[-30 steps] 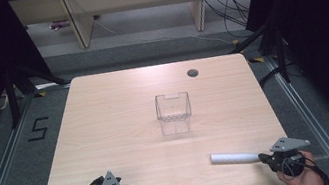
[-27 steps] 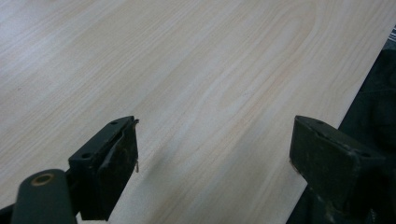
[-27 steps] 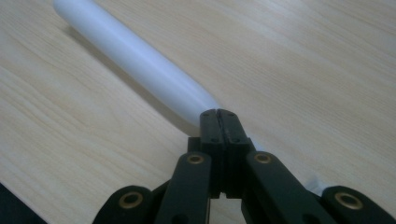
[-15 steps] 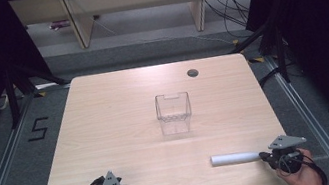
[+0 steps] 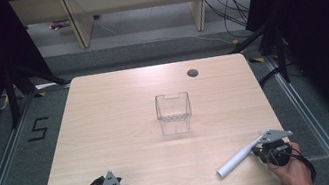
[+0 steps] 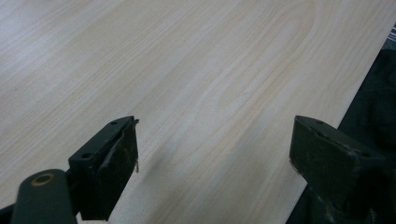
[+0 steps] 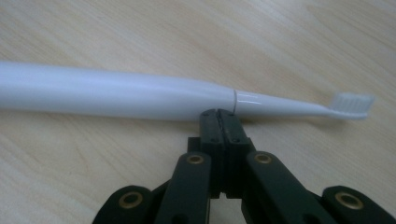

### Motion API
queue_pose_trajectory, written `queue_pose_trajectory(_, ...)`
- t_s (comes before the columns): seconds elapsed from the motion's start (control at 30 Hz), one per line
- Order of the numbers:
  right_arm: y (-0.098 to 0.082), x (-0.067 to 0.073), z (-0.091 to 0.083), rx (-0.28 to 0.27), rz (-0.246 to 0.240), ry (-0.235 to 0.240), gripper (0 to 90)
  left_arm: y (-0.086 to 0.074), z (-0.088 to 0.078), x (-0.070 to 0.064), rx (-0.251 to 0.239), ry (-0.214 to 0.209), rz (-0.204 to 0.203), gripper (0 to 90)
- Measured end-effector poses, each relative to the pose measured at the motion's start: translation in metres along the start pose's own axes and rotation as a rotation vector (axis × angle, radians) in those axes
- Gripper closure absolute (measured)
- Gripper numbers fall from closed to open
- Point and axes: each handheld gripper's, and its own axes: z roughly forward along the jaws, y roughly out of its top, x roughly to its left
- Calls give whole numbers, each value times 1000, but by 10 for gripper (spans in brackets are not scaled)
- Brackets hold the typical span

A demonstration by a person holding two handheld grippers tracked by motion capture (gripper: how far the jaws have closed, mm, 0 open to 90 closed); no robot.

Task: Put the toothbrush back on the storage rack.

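Pale wooden counter (image 5: 123, 130), seen from above, with a clear plastic box (image 5: 174, 112) near its centre. White electric toothbrush (image 7: 140, 95) lies flat near the front right edge; the right gripper (image 7: 219, 116), jaws clenched together and empty, touches its side. Left gripper (image 6: 215, 149), front left, jaws spread wide over bare wood.
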Motion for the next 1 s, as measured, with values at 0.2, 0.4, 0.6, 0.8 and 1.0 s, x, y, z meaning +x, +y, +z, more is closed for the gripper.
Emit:
queue_pose_trajectory(0.2, 9, 0, 6, -2, -29, 2, 900, 0, 0, 0, 1, 2, 2, 148)
queue_pose_trajectory(0.4, 20, 1, 13, -3, -33, 5, 900, 0, 0, 0, 3, 1, 2, 148)
queue_pose_trajectory(0.6, 32, 1, 20, 13, -69, 10, 900, 0, -1, 1, 11, -3, 2, 148)
queue_pose_trajectory(0.8, 42, 3, 28, 31, -83, 14, 898, 0, -1, 1, 9, -4, -3, 147)
queue_pose_trajectory(1.0, 53, 5, 37, 37, -110, 17, 894, 0, -1, 1, 10, -5, 1, 148)
